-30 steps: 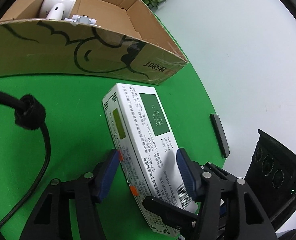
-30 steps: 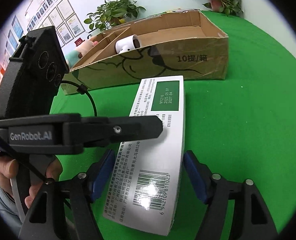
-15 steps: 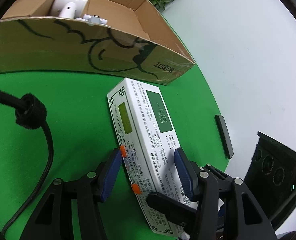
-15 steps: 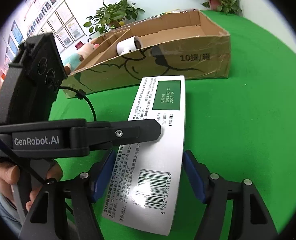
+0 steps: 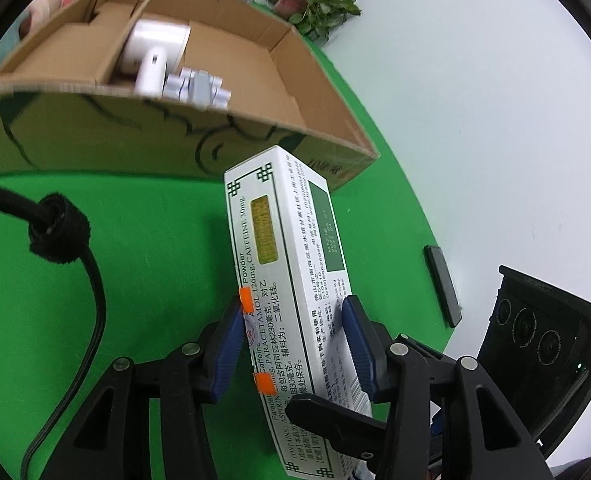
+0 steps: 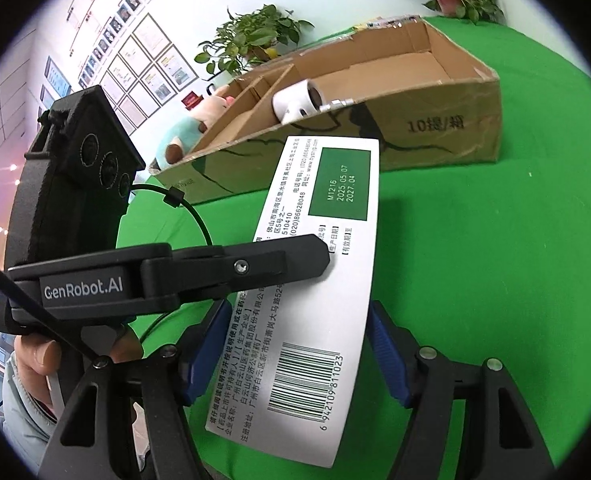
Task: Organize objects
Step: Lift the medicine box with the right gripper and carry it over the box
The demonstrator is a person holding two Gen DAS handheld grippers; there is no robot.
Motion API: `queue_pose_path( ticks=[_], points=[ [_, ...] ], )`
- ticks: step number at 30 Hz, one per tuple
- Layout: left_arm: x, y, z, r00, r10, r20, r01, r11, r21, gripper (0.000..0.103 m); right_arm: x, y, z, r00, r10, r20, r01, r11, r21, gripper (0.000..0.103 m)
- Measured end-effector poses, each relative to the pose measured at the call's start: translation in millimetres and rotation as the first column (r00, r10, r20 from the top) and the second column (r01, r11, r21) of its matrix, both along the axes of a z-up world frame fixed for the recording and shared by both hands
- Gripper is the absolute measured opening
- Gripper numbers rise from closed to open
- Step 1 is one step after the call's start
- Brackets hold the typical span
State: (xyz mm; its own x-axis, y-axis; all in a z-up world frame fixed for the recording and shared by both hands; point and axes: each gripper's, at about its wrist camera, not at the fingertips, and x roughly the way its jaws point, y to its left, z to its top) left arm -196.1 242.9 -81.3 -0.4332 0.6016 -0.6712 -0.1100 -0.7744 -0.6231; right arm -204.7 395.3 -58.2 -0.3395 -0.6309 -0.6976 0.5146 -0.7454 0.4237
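Green table [image 5: 143, 240] carries the open cardboard box [image 5: 255, 136], white roll [image 5: 155, 46] lying inside it. White medicine carton [image 5: 291, 280] is lifted and tilted in front of the box's near wall. Left gripper [image 5: 293, 344] is clamped on the carton's sides; right gripper [image 6: 295, 352] is clamped on the barcode end, blue pads touching both edges.

medicine box [image 5: 291, 292] base cropped (print blurred)

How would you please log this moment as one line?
phase: carry | left gripper: shut on medicine box | right gripper: shut on it | box: lifted, before cardboard box
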Motion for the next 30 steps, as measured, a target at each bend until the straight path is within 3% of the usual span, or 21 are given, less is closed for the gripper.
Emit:
queue_pose_path(
  ticks=[8,18,30],
  points=[
    [-8.8,-10.7,63.0,0.995,-0.020,-0.100,0.015,0.999,-0.047,0.043,-0.2,-8.3,38.1,0.993,-0.010,-0.118,0.010,1.000,0.003,0.067],
    [-11.5,-32.4,144.2,0.972,-0.025,-0.234,0.019,0.999,-0.030,0.043,-14.4,-25.5,94.3,0.956,-0.053,-0.289,0.062,0.998,0.023,0.066],
    [-49.0,-27.9,188.2,0.959,-0.036,-0.282,0.032,0.999,-0.020,0.043,-50.8,-25.6,117.7,0.936,-0.086,-0.340,0.099,0.995,0.022,0.066]
  ],
)
